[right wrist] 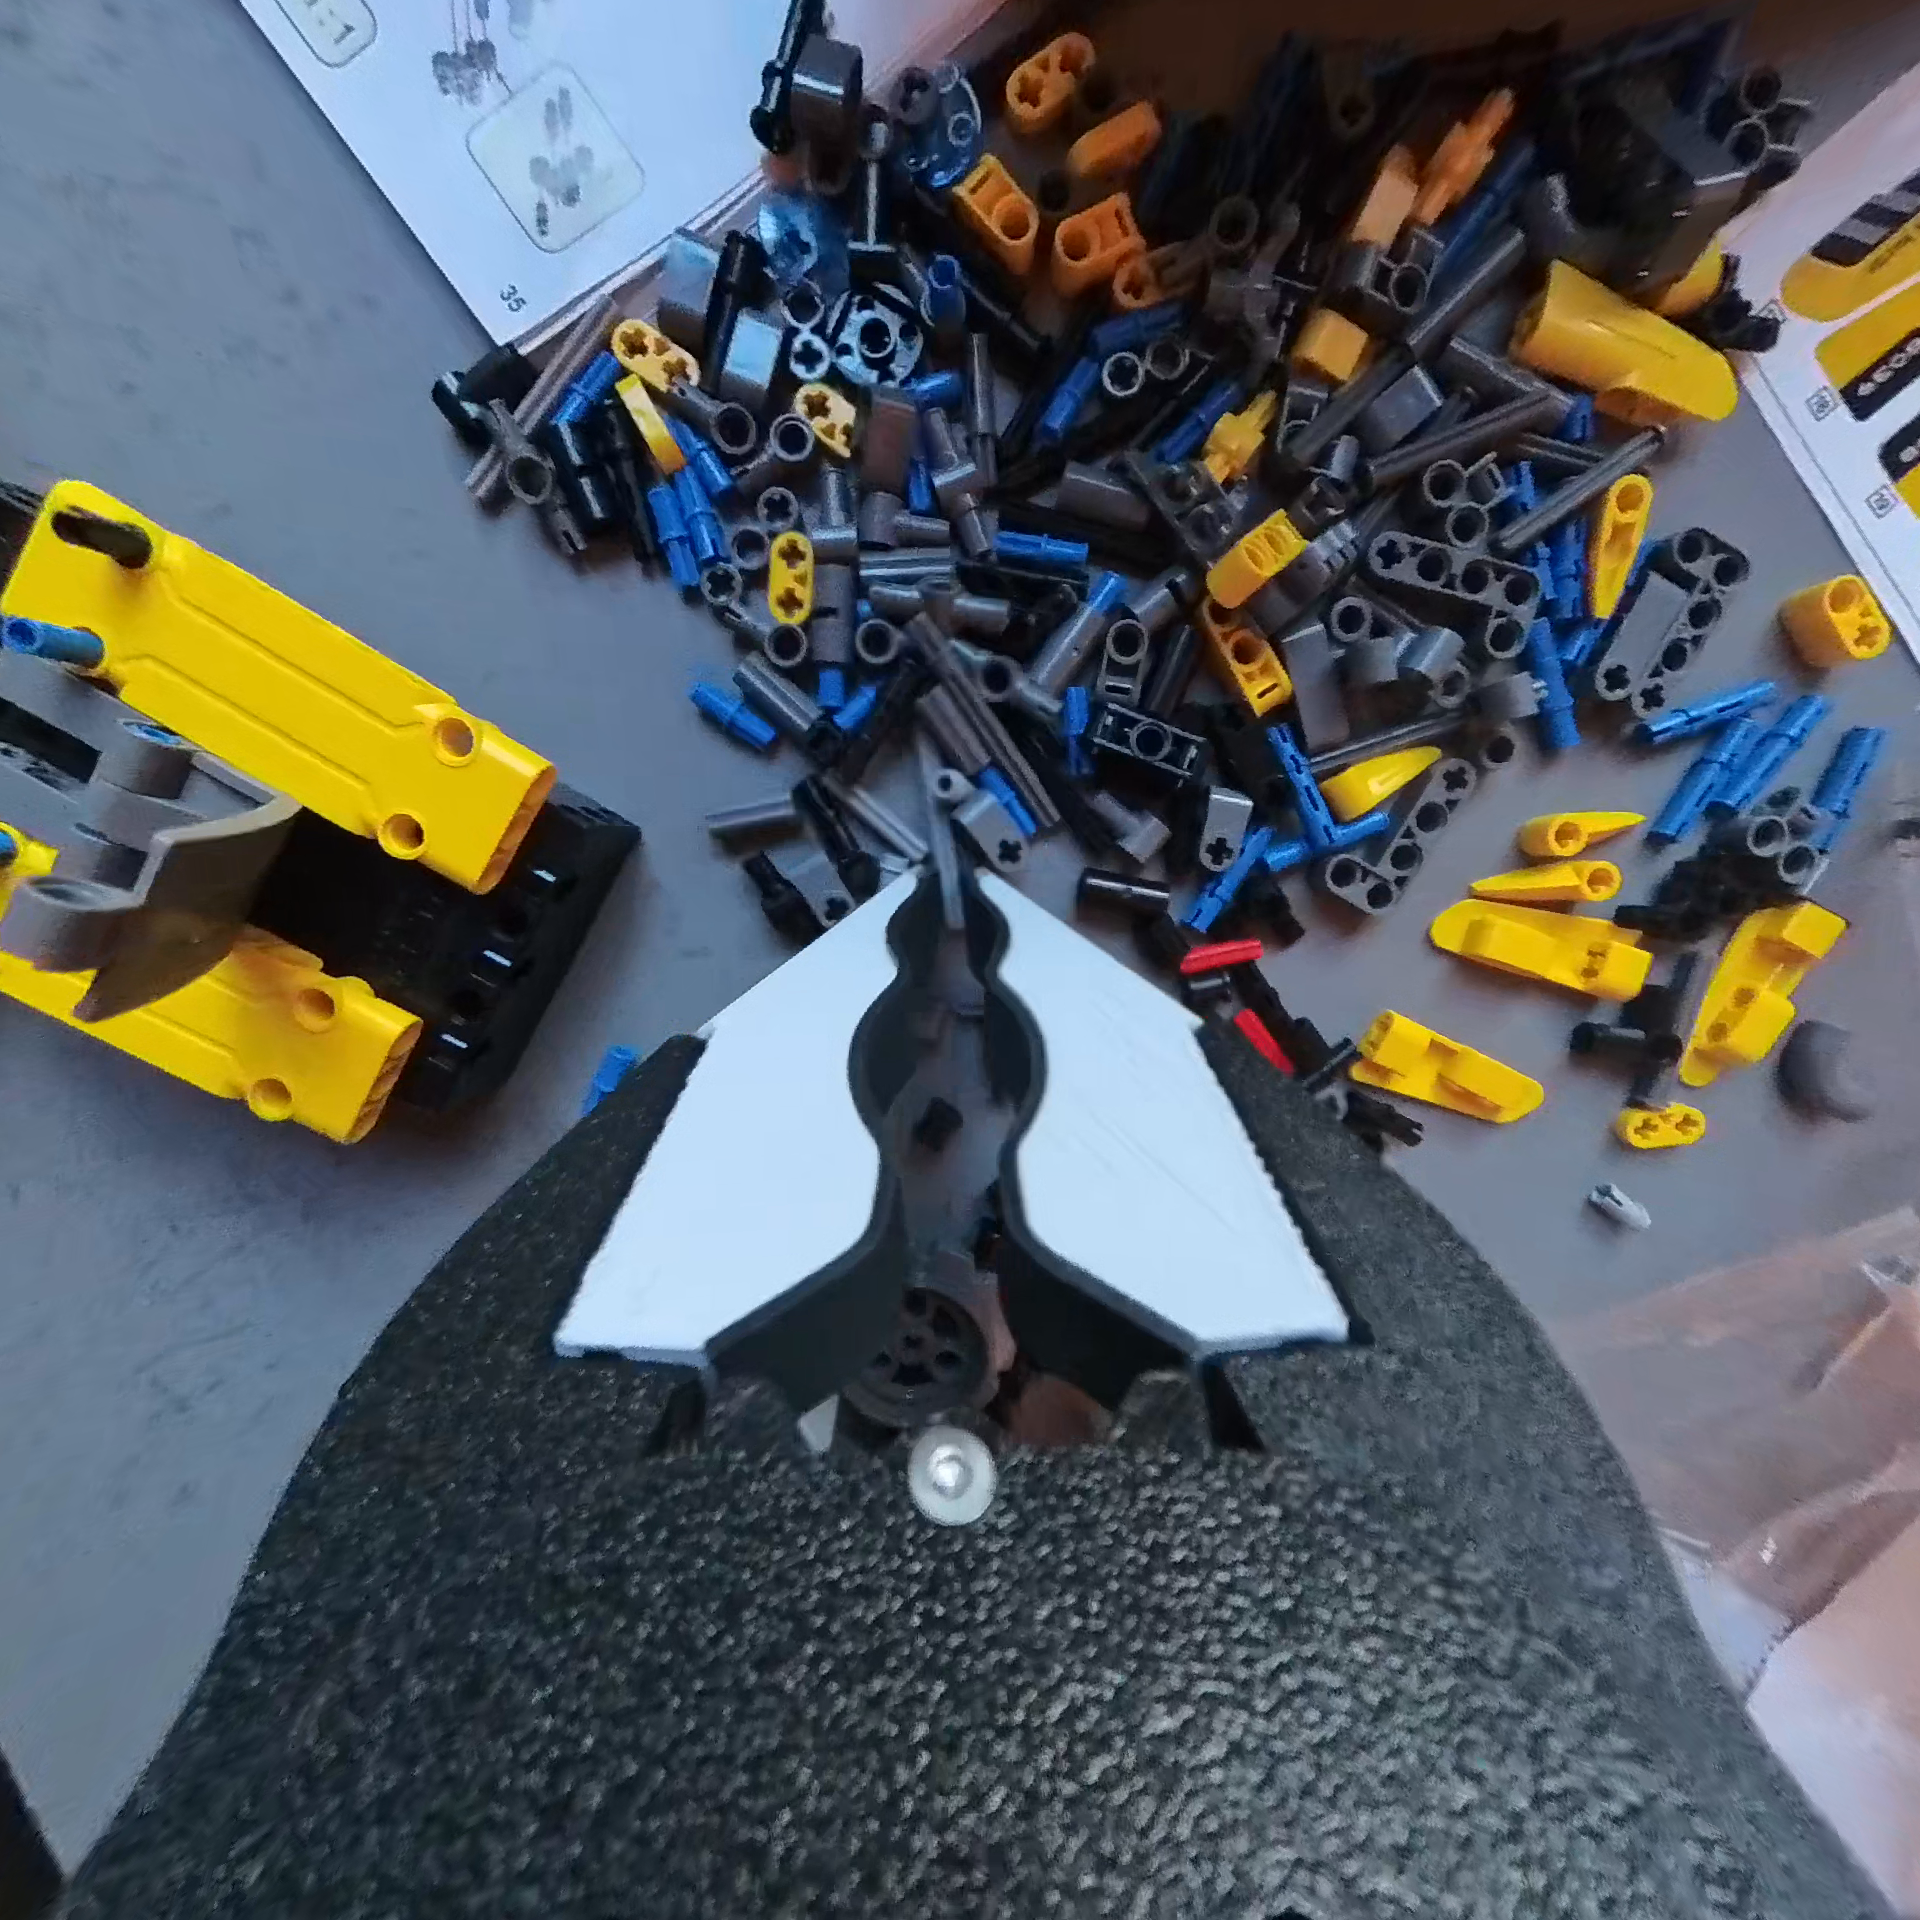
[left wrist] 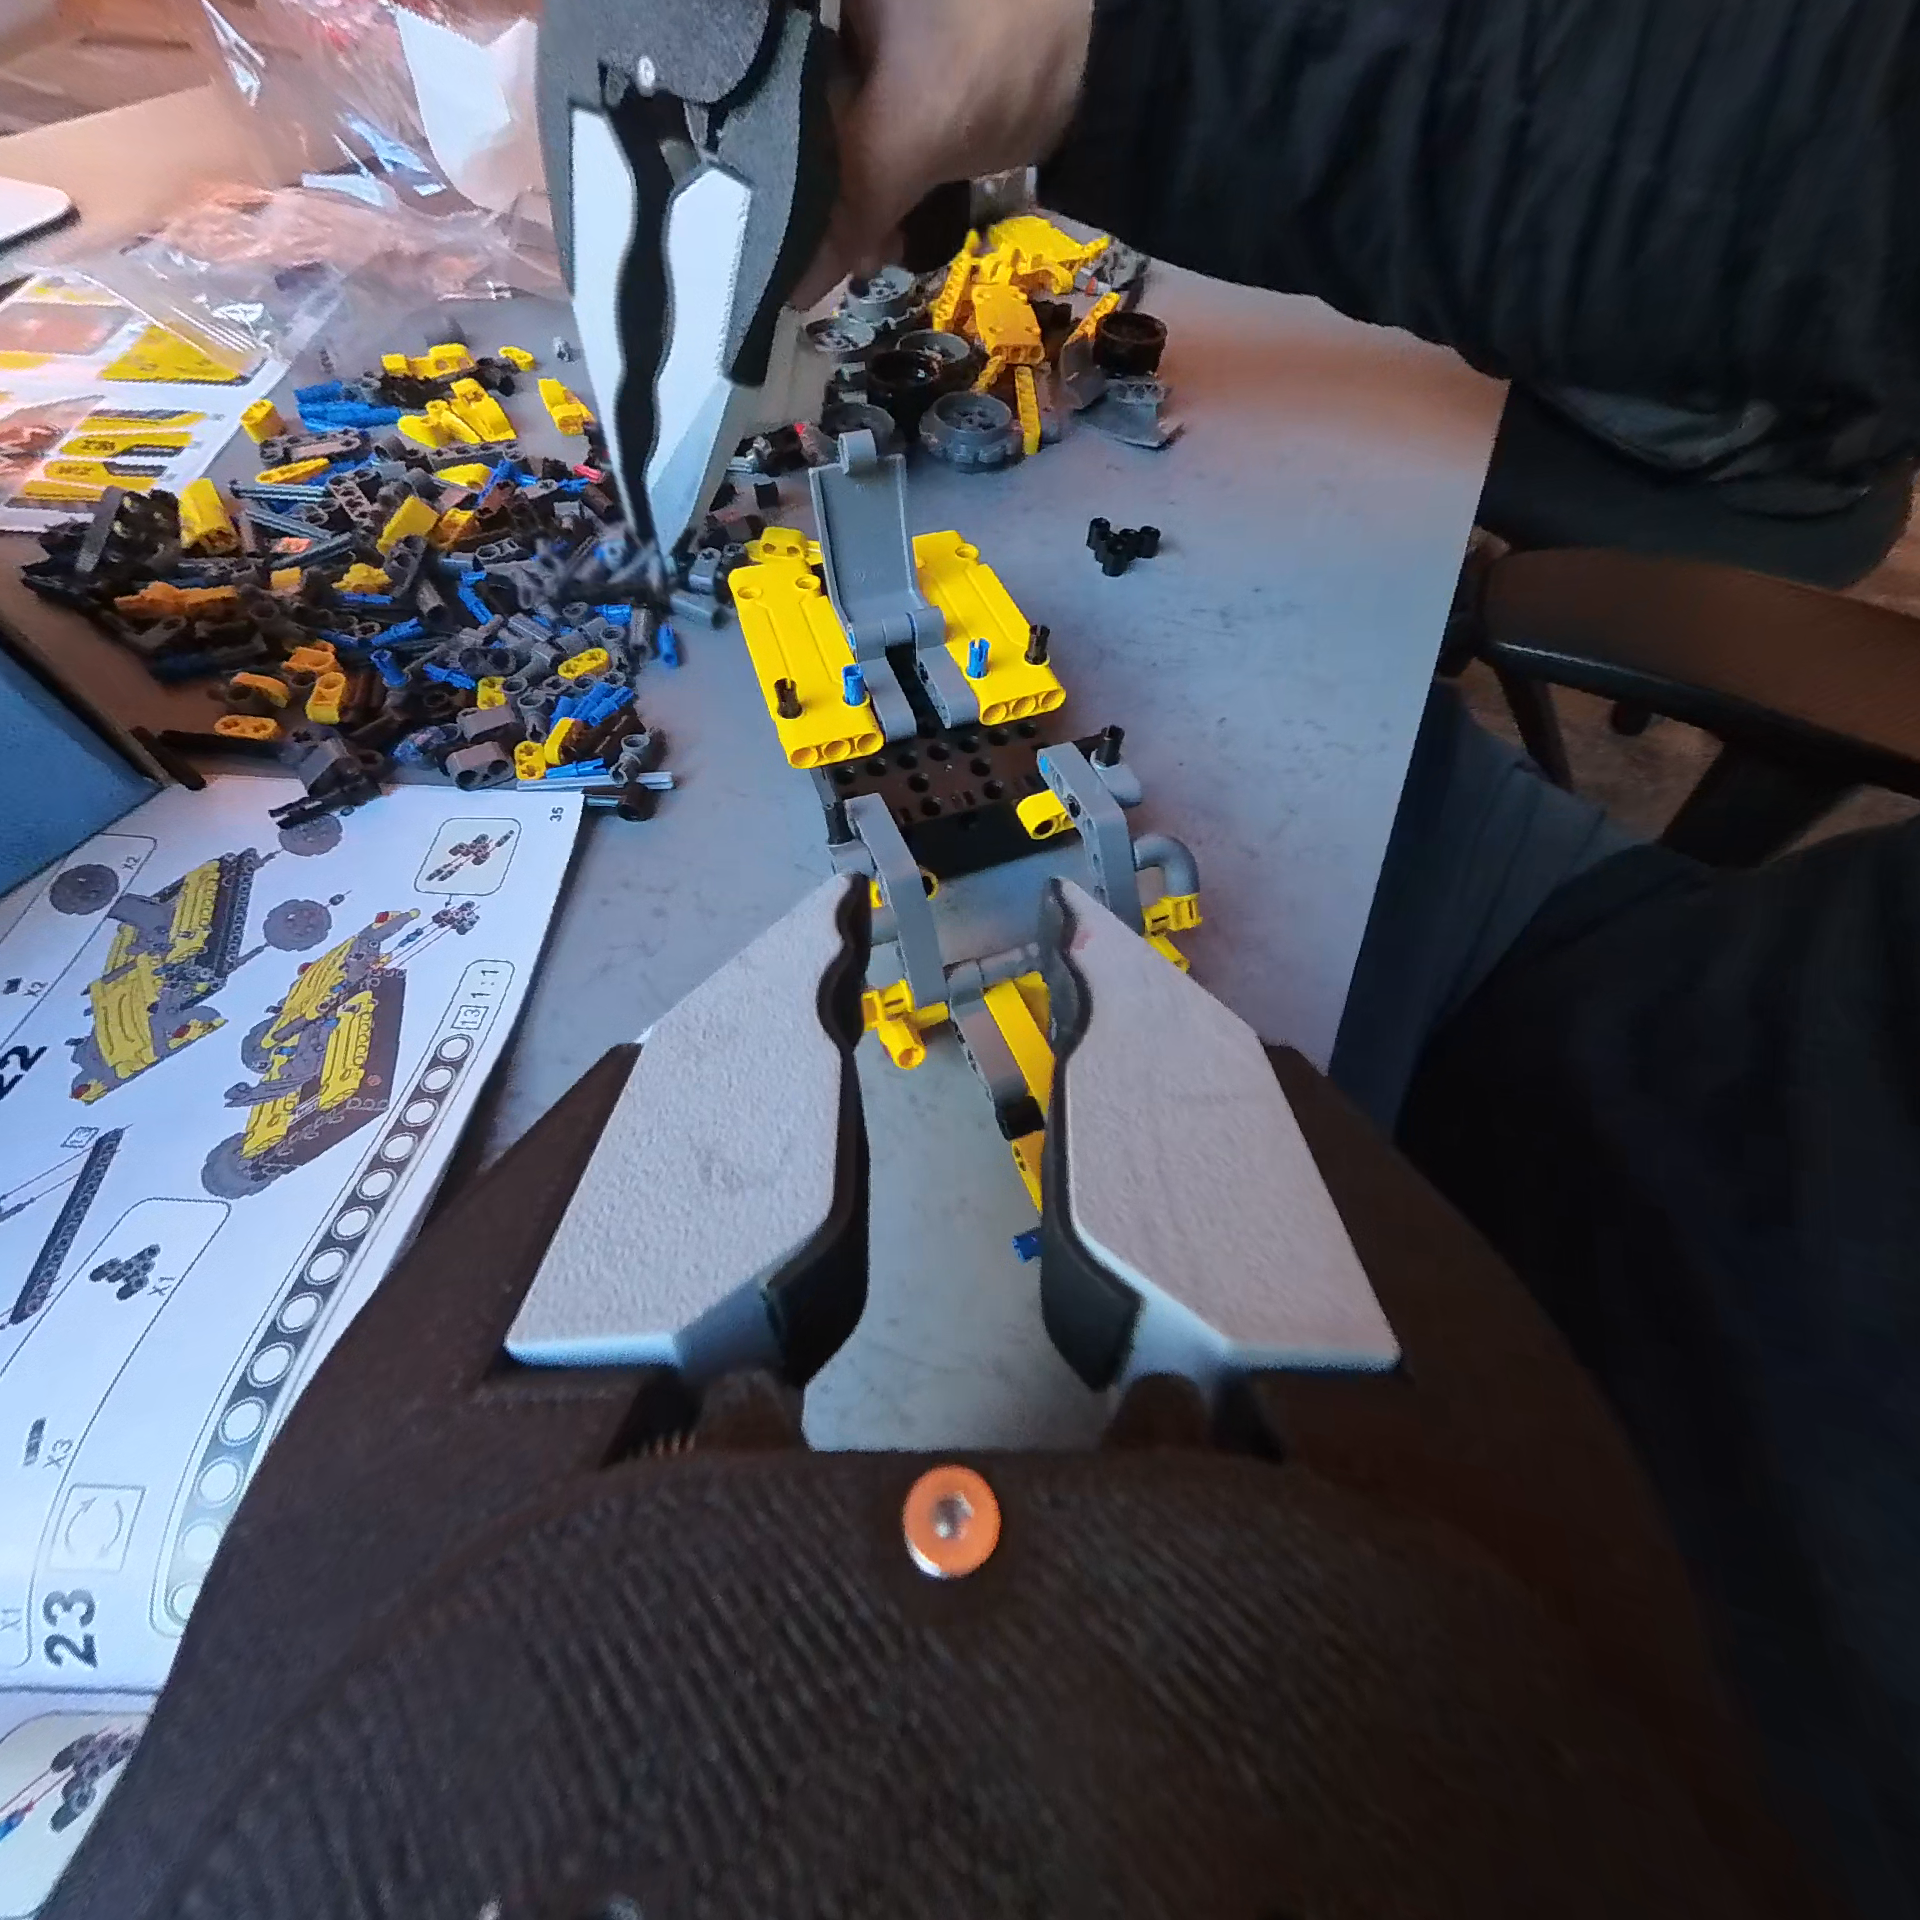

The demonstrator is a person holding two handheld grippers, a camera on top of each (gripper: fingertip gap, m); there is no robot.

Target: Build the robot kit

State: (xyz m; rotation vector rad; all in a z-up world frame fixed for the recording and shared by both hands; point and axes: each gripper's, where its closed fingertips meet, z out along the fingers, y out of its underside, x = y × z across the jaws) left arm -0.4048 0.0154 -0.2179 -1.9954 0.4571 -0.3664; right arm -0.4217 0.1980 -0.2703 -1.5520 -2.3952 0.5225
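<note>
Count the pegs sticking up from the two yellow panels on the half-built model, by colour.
Blue pegs: 2
Black pegs: 2
Total: 4

Obstacles: loose parts pile (right wrist: 1195, 582) left of the half-built yellow model (left wrist: 914, 665); instruction booklet (left wrist: 239, 1122) near corner. Free room: bare surface (left wrist: 1278, 665) right of model, holding one black connector (left wrist: 1122, 542).

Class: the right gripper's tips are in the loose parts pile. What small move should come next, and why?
Probably lift the right gripper straight up: its tips look pinched on a thin grey axle at the edge of the loose parts pile.
</note>
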